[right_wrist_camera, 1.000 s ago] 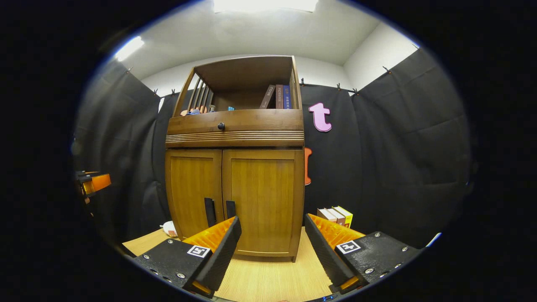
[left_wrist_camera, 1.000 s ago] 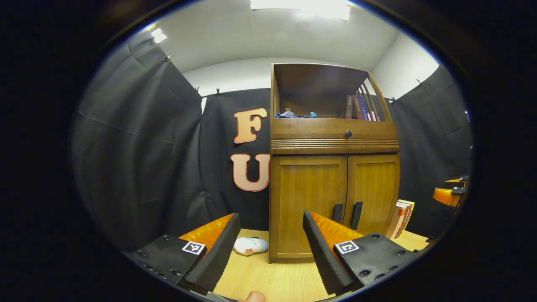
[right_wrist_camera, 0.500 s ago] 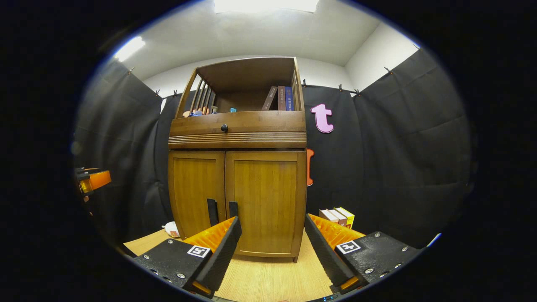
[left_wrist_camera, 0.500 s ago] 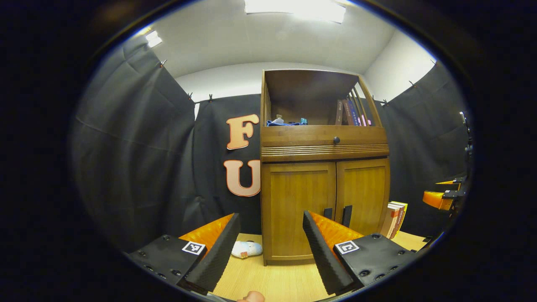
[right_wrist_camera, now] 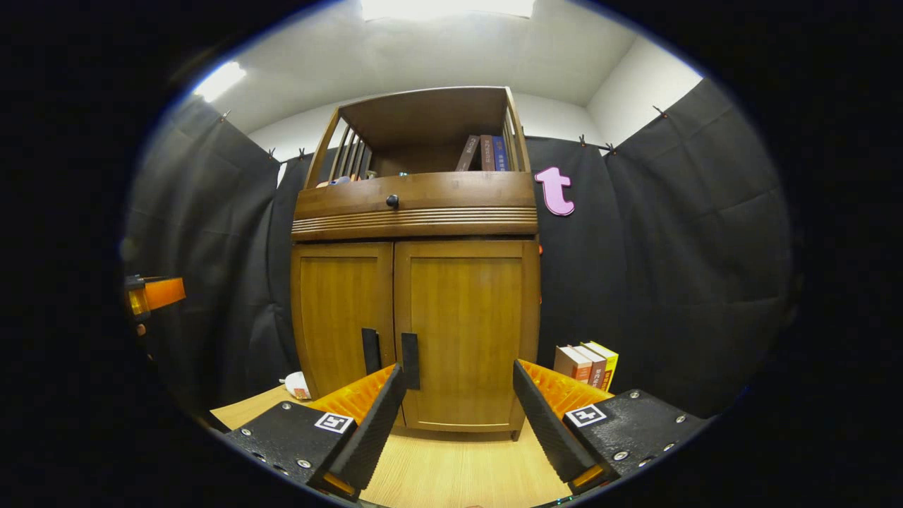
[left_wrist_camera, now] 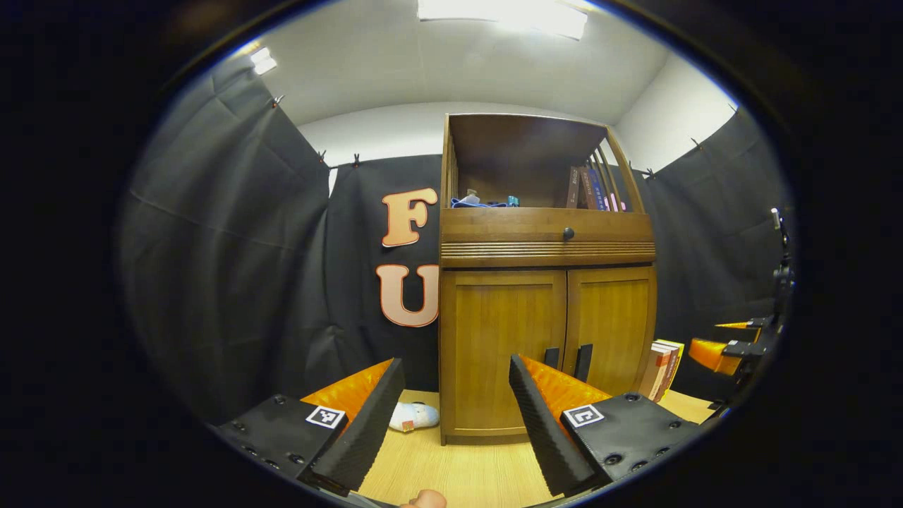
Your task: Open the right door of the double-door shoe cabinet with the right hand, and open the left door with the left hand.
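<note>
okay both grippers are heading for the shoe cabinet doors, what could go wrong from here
The two door handles sit close together at the seam, so the right gripper, open and short of them, might catch the left door's handle. The books standing right of the cabinet may lie in the right door's swing. The left gripper faces the left door off to the side of its handle, so it could miss.

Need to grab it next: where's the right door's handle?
In the right gripper view, the right door's handle is a dark vertical bar at that door's inner edge, beside the left door's handle, just above the right gripper.
</note>
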`<state>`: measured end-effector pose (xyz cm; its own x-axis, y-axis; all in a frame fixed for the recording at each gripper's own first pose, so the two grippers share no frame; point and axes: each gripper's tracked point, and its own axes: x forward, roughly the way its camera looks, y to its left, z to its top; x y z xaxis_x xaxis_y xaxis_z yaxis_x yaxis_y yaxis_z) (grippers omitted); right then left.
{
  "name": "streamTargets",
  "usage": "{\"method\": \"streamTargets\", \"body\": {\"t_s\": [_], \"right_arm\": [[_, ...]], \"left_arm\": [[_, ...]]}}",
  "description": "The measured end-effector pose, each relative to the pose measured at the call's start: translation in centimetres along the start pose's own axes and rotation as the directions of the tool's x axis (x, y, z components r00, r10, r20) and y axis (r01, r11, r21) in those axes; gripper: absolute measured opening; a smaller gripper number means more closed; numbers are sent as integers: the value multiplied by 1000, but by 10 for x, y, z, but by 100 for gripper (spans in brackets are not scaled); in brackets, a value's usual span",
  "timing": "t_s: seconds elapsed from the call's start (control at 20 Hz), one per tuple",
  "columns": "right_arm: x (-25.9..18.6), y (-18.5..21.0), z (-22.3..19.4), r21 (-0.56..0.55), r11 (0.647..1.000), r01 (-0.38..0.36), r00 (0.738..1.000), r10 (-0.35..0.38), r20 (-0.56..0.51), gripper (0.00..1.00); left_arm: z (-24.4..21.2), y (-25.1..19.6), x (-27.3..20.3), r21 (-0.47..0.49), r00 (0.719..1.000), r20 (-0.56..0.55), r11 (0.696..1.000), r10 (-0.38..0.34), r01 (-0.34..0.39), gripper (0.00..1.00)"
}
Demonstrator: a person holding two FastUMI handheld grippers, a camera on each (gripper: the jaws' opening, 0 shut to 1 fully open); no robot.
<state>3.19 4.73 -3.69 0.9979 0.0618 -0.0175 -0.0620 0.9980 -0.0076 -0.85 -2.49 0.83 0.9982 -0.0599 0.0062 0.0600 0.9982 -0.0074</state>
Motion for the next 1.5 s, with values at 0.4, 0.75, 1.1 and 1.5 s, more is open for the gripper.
{"method": "streamTargets", "body": {"t_s": [0.4,0.75,1.1,1.5], "right_arm": [[67,40,-55,-20,1000,-20,1000,20,-8,93],[130,57,-81,34,999,-27,999,28,-28,100],[191,69,-104,74,997,-32,996,38,-82,78],[242,78,-119,94,995,-21,992,32,-123,69]], "left_arm": [[3,18,-6,0,1000,18,1000,17,-17,99],[2,26,5,1,1000,27,1000,17,-17,96],[-5,32,40,8,1000,22,1000,2,-2,96],[-12,47,62,19,999,16,999,36,-37,99]]}}
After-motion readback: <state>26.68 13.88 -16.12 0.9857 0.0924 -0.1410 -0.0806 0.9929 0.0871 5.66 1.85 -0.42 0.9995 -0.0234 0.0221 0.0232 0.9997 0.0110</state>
